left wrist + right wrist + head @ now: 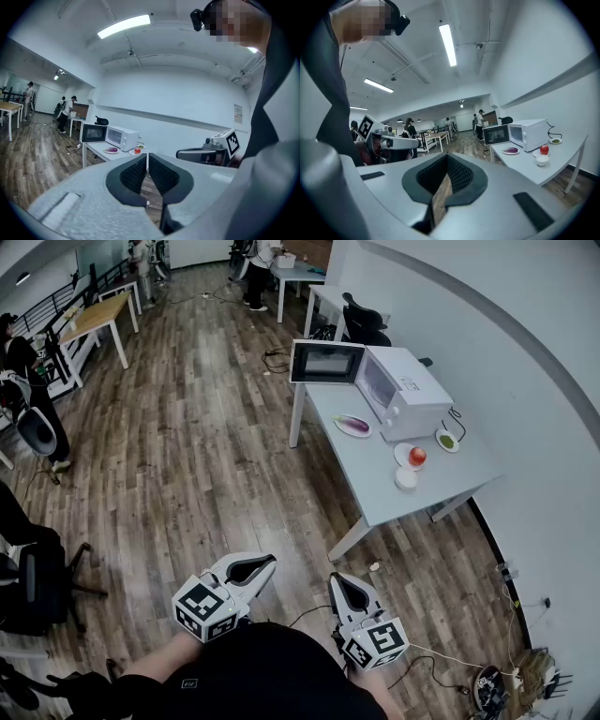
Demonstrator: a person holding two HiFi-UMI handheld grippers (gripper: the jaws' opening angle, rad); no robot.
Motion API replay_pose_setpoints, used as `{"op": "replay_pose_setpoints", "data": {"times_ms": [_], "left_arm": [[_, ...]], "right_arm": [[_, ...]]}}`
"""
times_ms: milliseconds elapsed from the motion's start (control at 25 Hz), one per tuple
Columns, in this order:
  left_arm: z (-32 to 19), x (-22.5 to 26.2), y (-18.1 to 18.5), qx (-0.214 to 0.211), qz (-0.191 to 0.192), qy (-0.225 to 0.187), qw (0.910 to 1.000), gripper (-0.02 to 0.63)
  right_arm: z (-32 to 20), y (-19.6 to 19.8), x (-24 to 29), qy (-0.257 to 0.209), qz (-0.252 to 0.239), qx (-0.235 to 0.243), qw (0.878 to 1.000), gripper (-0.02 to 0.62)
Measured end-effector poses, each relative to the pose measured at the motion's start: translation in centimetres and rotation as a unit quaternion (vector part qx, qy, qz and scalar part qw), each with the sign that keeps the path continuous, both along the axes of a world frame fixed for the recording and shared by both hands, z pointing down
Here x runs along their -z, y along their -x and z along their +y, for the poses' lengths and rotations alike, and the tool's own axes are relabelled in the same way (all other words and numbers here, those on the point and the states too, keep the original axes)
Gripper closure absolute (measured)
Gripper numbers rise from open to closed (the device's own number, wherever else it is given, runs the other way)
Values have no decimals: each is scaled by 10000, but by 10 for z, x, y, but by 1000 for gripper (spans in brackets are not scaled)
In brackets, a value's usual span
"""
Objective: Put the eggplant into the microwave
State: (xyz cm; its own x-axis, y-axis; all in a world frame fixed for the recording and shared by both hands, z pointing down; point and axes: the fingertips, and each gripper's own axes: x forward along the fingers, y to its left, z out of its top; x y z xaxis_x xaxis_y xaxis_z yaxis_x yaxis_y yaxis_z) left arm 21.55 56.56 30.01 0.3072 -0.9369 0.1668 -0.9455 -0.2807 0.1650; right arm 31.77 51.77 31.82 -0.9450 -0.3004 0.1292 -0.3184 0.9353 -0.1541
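Left tool [267,563] and right tool [337,582] were carried shut and empty, the glossy purple eggplant [353,425] being well out of reach.

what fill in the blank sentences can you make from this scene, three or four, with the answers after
1. The microwave on the table has its door standing ____.
2. The eggplant lies on a ____ near that door.
3. The left claw and the right claw are both ____, with nothing between their jaws.
4. The round fruit next to the white bowl is ____ in colour.

Missing words: open; plate; shut; red
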Motion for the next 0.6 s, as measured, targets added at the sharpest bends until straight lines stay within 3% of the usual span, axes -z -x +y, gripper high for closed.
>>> {"op": "replay_pose_setpoints", "data": {"times_ms": [360, 600], "left_arm": [[-1, -2, -6, -3, 50, 49, 10000, 584], [-10, -1, -33, -47, 22, 30, 10000, 584]], "right_arm": [[0, -8, 1, 28, -65, -29, 10000, 581], [0, -36, -2, 162, -76, 45, 9998, 581]]}}
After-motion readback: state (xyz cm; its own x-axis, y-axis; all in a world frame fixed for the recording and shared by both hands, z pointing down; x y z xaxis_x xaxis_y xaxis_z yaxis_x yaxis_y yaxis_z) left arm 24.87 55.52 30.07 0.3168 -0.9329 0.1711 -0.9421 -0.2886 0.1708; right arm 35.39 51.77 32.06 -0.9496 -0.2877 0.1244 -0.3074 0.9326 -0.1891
